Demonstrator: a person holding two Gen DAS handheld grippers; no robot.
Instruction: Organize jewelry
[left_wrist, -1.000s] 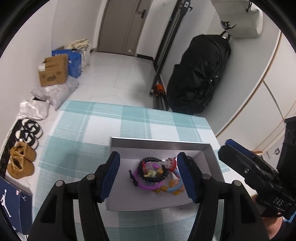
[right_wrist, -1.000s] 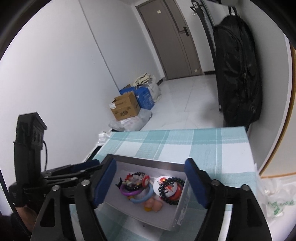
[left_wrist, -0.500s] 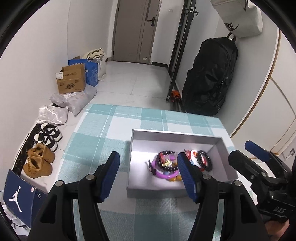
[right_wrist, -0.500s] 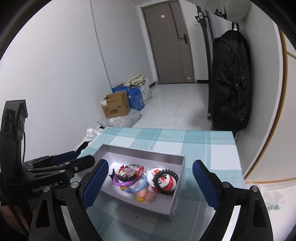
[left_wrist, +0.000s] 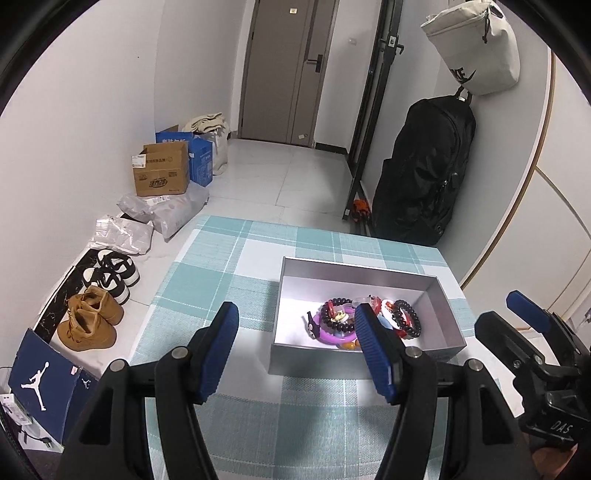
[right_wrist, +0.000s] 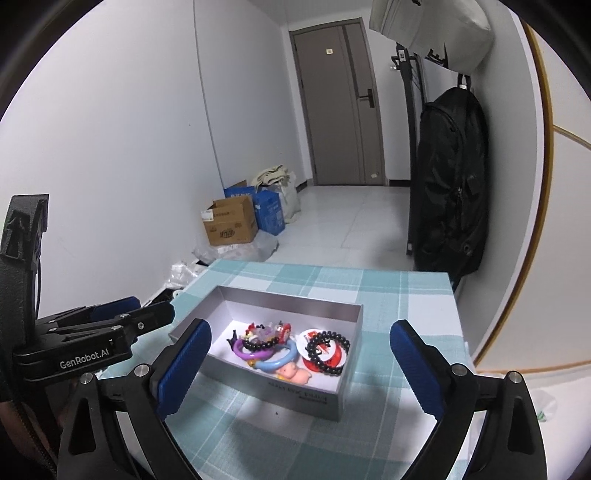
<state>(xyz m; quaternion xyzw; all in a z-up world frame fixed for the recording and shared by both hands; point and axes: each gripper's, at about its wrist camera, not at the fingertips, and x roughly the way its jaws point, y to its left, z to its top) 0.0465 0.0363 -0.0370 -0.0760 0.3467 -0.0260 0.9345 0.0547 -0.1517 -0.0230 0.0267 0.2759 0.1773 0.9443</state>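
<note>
A grey open box (left_wrist: 439, 306) (right_wrist: 347, 325) sits on the teal checked tablecloth (left_wrist: 229, 280) (right_wrist: 402, 295). It holds a pile of jewelry: a black bead bracelet (left_wrist: 408, 318) (right_wrist: 327, 345) on a red and white disc, a purple ring (left_wrist: 332, 336) (right_wrist: 246, 352), a blue ring (right_wrist: 275, 362) and small charms. My left gripper (left_wrist: 297, 339) is open and empty, above the cloth just in front of the box. My right gripper (right_wrist: 299, 363) is open and empty, held above the box's near edge. Each gripper shows in the other's view (left_wrist: 532, 332) (right_wrist: 110, 325).
The table ends just beyond the box. On the floor at left are cardboard boxes (left_wrist: 160, 173), plastic parcels (left_wrist: 173, 212), shoes (left_wrist: 92, 321) and a blue shoe box (left_wrist: 44, 387). A black bag (left_wrist: 421, 173) hangs on the right wall by a door.
Both grippers have pulled back and up from the box, which now looks smaller and farther off. Both stay open. The jewelry has not moved.
</note>
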